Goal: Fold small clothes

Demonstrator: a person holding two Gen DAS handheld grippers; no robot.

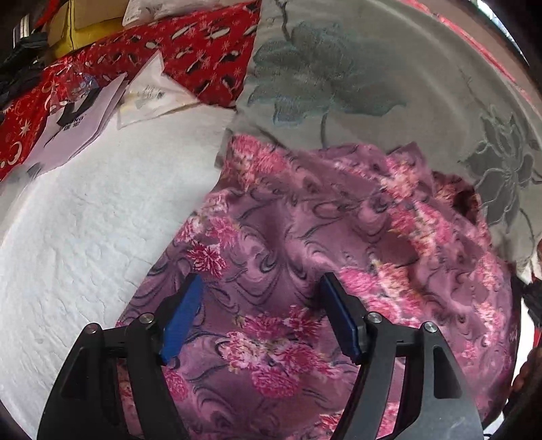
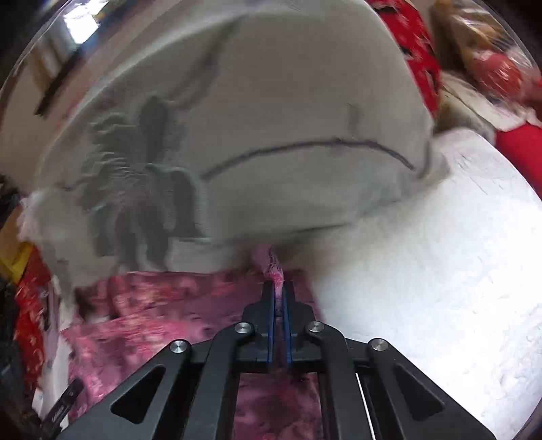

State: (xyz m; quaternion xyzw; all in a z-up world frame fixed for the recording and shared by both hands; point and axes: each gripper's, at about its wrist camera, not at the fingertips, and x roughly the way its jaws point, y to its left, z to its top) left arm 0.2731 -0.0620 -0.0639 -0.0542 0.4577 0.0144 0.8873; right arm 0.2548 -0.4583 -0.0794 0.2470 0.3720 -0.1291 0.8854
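Note:
A purple garment with pink flowers (image 1: 305, 254) lies rumpled on a white quilted cover (image 1: 84, 220). My left gripper (image 1: 261, 298) is open, its blue pads spread just above the garment's near part, holding nothing. My right gripper (image 2: 279, 291) is shut on a bunched edge of the same purple garment (image 2: 272, 267), which trails back under it (image 2: 152, 311). The right wrist view is blurred.
A grey-green cloth with dark flower print (image 1: 338, 84) (image 2: 237, 135) lies beyond the garment and overlaps its far edge. A red patterned cloth (image 1: 203, 44), white plastic packets (image 1: 149, 91) and a yellow box (image 1: 84, 30) lie at the far left.

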